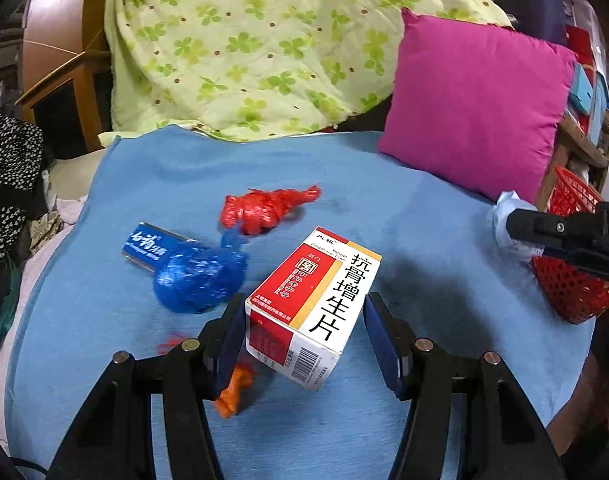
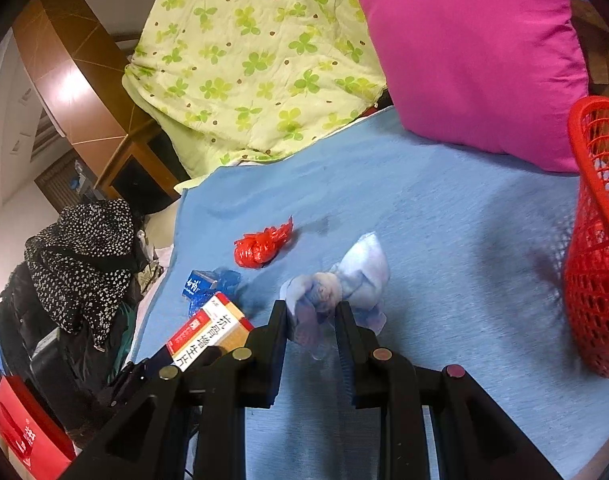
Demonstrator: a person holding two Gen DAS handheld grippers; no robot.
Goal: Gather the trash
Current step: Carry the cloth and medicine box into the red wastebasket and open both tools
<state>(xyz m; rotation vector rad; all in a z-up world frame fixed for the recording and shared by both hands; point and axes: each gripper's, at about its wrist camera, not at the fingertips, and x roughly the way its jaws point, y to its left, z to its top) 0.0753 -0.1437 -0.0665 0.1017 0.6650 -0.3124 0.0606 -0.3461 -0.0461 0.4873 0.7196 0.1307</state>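
Note:
My left gripper (image 1: pixel 304 312) is shut on a red-and-white medicine box (image 1: pixel 316 300), which hangs tilted a little above the blue blanket (image 1: pixel 424 220). My right gripper (image 2: pixel 310 308) is shut on a pale blue crumpled wad (image 2: pixel 344 280), held above the blanket to the left of a red mesh basket (image 2: pixel 596 240). On the blanket lie a red plastic wad (image 1: pixel 264 212), a blue plastic wad (image 1: pixel 200 276), a blue toothpaste box (image 1: pixel 148 248) and an orange scrap (image 1: pixel 234 392). The left wrist view shows the right gripper (image 1: pixel 516 232) with the pale wad (image 1: pixel 504 216) in front of the basket (image 1: pixel 576 292).
A pink pillow (image 1: pixel 476 104) leans at the back right, beside a green clover quilt (image 1: pixel 244 48). Dark spotted clothing (image 2: pixel 84 252) is piled off the blanket's left edge. Wooden furniture (image 2: pixel 76 80) stands behind on the left.

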